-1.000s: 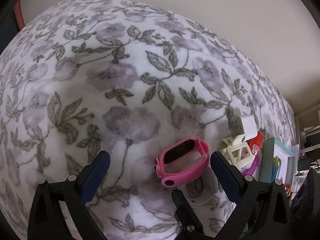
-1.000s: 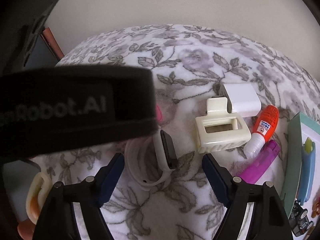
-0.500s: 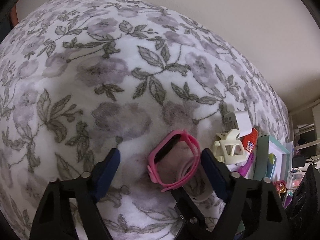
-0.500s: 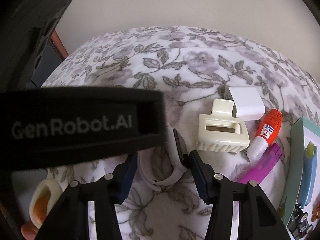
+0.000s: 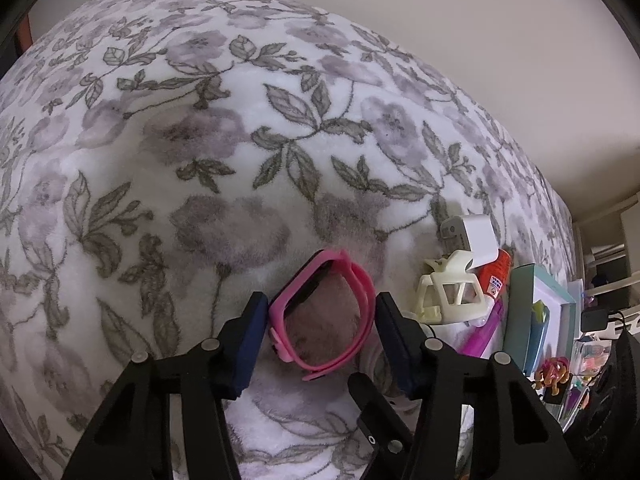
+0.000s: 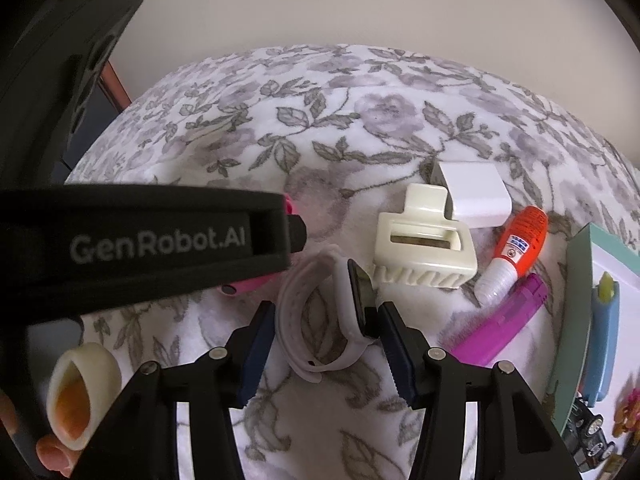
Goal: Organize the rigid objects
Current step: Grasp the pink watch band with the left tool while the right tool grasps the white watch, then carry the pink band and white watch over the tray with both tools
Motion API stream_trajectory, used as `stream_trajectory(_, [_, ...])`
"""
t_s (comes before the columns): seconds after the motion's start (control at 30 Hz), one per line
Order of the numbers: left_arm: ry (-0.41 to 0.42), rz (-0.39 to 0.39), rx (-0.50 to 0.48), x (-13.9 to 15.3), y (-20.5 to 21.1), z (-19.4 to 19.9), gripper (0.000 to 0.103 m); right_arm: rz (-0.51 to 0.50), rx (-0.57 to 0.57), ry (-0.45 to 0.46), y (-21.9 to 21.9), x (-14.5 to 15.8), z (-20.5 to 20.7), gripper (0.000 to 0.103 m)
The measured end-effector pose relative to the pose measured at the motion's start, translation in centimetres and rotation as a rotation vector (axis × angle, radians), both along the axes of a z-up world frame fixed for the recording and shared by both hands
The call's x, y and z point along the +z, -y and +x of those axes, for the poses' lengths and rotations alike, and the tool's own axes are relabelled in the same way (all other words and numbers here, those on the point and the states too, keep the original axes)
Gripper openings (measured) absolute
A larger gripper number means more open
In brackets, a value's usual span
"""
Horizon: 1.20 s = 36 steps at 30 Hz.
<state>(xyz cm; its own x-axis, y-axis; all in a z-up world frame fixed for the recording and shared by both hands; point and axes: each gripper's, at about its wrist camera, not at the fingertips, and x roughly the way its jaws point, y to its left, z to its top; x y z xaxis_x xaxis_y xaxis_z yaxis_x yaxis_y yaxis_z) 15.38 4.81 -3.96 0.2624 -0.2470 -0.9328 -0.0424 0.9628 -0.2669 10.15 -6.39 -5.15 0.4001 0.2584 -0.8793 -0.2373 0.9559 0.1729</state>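
1. Left wrist view: the pink band (image 5: 322, 314) stands on edge on the blanket (image 5: 200, 140), squarely between the fingers of the left gripper (image 5: 320, 332). Its jaws have just been closing, and both pads now press the band's sides, so it grasps the band.
2. The band's loop runs along the gripper's line of sight, with the dark screen on its left flank against the left pad (image 5: 254, 328). The grip squeezes across the short way, which I judge right for a straight lift.
3. Right wrist view: the pale band (image 6: 328, 312) lies just right of the pink band (image 6: 244, 286), also on edge. The right gripper (image 6: 326, 340) straddles it and grasps it, the right pad (image 6: 394, 350) on the screen face and the left pad (image 6: 258, 342) at the strap.
4. Each hand has its own band directly ahead of it; neither needs to reach across.
5. Further right of the pink band come the cream clip (image 6: 424, 248), the white charger (image 6: 472, 192), the glue bottle (image 6: 516, 248) and the purple lighter (image 6: 500, 324).
6. Beyond those, furthest right, a teal tray (image 6: 576, 300) holds a blue item; I take it as the likely destination, well apart from both bands.
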Motion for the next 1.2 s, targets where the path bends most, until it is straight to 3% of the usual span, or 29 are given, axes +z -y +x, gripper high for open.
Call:
stream_trajectory(0.27, [0.024, 0.049, 0.028, 1.6, -0.5, 0.0, 0.056, -0.014, -0.026, -0.011, 2.0, 0.9, -1.0, 0.055])
stream_trajectory(0.8, [0.178, 0.124, 0.057, 9.2, 1.3, -0.9, 0.056, 0.071, -0.083, 0.050, 6.0, 6.7, -2.4, 0.055])
stream_trajectory(1.2, [0.250, 0.128, -0.016, 13.0, 7.1, -2.5, 0.056, 0.077, -0.289, 0.100, 14.2, 10.7, -4.0, 0.055])
